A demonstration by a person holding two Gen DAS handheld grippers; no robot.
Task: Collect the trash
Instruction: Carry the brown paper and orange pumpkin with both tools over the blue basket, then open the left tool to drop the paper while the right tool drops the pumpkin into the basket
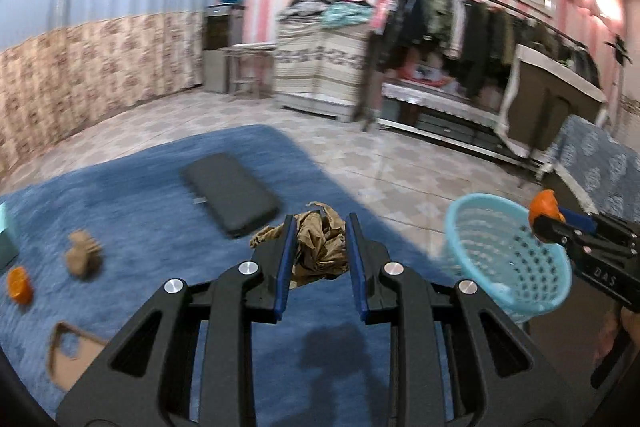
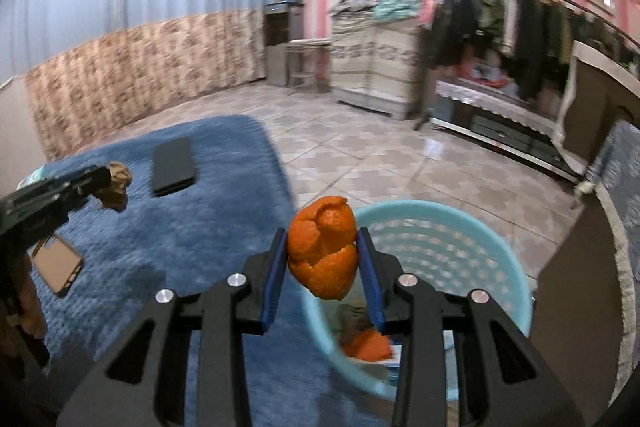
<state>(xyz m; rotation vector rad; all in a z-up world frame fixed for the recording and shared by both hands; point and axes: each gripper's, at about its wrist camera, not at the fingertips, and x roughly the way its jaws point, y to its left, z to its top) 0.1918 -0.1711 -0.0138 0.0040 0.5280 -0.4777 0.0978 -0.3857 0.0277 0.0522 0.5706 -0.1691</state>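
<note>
My left gripper is shut on a crumpled brown paper and holds it above the blue rug; the paper also shows in the right wrist view. My right gripper is shut on an orange peel and holds it over the near rim of the light blue basket. The basket stands on the floor at the rug's right edge and holds more peel. Another brown paper wad and an orange peel piece lie on the rug at the left.
A black phone case and a phone lie on the rug. A teal box sits at the far left. A cabinet, a clothes rack and a bed frame stand along the far wall across the tiled floor. A dark table edge is at the right.
</note>
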